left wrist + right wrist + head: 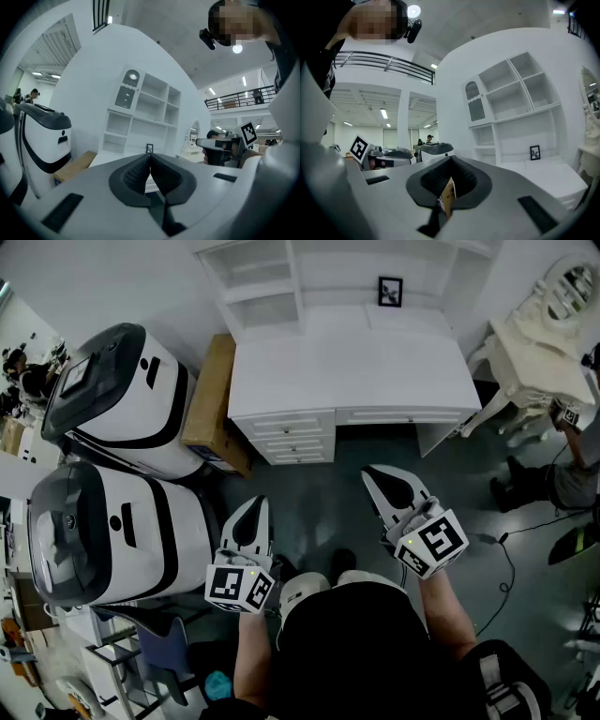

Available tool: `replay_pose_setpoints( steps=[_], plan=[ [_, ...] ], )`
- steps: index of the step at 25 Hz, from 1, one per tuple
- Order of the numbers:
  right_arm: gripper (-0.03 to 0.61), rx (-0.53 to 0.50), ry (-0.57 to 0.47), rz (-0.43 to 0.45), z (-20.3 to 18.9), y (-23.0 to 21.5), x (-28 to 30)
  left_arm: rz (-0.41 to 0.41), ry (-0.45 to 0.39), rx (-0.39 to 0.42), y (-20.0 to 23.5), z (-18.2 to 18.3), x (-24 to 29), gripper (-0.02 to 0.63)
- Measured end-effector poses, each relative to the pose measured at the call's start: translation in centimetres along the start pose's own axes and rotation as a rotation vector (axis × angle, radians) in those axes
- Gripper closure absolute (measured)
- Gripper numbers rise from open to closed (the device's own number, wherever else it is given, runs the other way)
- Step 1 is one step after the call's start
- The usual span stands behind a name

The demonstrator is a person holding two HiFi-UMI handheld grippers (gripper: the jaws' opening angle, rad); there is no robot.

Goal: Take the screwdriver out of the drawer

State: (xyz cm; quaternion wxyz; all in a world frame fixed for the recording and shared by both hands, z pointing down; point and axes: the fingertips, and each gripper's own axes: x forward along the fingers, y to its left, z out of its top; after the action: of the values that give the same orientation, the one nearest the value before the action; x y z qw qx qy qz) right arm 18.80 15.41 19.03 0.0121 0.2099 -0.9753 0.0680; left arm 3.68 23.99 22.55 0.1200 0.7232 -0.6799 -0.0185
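The white desk (356,367) stands ahead with a shelf unit at its back. Its stack of three drawers (289,437) under the left end is closed, and so is the wide drawer (403,415) beside it. No screwdriver shows in any view. My left gripper (258,504) is held over the dark floor short of the desk, shut, with nothing between its jaws. My right gripper (372,474) is a little nearer the desk, also shut and holding nothing. Both point towards the desk (553,176), as the left gripper view (150,158) and right gripper view (451,160) show.
Two large white-and-black machines (122,395) (103,531) stand at the left, with a cardboard box (214,399) between them and the desk. A small picture frame (390,292) sits on the desk. A white chair (539,343), a person (572,465) and floor cables (506,563) are at the right.
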Motion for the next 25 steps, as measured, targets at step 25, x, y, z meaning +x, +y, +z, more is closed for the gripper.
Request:
replay_pose_setpoints(
  steps=[25],
  plan=[
    [0.560,0.049,0.027,0.073,-3.4,1.0,-1.8,-0.011,0.060,-0.016,-3.4,-3.5,0.4,0.589]
  ],
)
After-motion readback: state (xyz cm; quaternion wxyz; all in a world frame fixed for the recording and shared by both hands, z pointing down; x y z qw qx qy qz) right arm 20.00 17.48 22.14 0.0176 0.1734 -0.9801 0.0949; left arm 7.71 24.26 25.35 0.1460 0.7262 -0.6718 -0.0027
